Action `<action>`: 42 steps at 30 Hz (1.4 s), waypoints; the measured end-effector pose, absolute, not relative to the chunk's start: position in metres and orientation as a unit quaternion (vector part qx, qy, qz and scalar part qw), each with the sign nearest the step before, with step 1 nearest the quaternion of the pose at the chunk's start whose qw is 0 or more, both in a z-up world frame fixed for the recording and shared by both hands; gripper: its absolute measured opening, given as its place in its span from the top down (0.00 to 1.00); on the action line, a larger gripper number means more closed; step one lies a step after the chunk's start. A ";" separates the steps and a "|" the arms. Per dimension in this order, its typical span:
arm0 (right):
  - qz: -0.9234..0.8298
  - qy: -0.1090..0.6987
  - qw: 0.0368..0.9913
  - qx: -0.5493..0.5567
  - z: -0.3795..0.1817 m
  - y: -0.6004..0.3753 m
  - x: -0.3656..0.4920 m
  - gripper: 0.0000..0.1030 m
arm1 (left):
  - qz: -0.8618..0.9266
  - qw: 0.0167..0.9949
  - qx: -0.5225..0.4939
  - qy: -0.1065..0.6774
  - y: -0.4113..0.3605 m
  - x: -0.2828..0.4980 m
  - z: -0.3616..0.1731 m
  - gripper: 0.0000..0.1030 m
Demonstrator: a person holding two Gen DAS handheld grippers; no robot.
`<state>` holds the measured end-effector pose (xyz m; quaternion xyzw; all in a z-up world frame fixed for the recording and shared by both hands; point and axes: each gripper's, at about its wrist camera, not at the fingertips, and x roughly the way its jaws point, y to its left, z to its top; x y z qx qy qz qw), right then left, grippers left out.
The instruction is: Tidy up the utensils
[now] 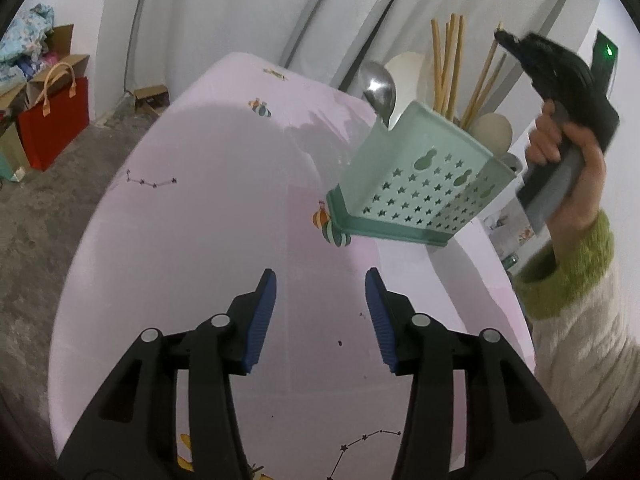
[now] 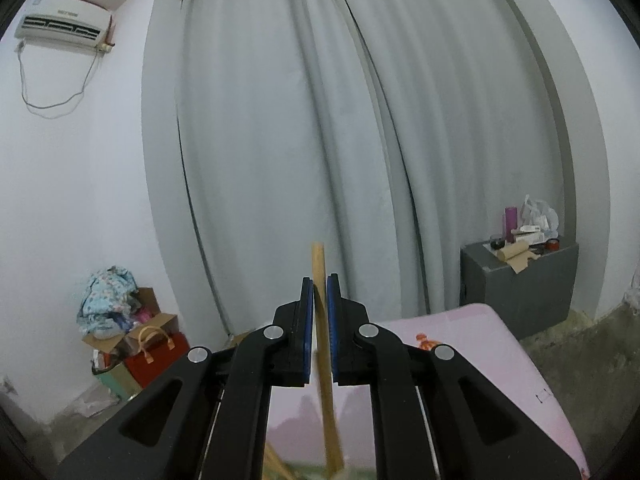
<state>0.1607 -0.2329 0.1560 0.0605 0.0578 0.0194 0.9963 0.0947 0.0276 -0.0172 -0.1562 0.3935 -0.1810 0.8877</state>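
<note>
- Our right gripper (image 2: 319, 312) fingers pinch a chopstick (image 2: 326, 380), long axis upright, directly above the green holder (image 1: 416, 184).
- Left gripper (image 1: 320, 316) fingers wide, empty, nearer than holder.

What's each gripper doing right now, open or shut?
Left gripper: open, holding nothing, above the pink table.
Right gripper: shut on a wooden chopstick.

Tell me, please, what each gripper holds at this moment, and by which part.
The right gripper is shut on a wooden chopstick, gripping it near its upper end, with a short tip above the pads. The left gripper is open and holds nothing.
</note>
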 end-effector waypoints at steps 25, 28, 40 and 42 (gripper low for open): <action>-0.098 0.261 0.960 -0.007 0.084 -0.229 -0.013 0.12 | -0.026 0.951 -0.046 0.306 -0.023 0.050 0.059 0.08; -0.105 0.273 0.956 -0.010 0.075 -0.226 -0.021 0.10 | 0.009 0.946 -0.041 0.320 -0.023 0.050 0.054 0.08; -0.108 0.281 0.953 -0.018 0.069 -0.222 -0.024 0.08 | 0.068 0.956 -0.001 0.286 -0.030 0.034 0.061 0.08; -0.110 0.279 0.954 -0.017 0.071 -0.222 -0.026 0.08 | 0.063 0.959 -0.004 0.277 -0.032 0.032 0.064 0.08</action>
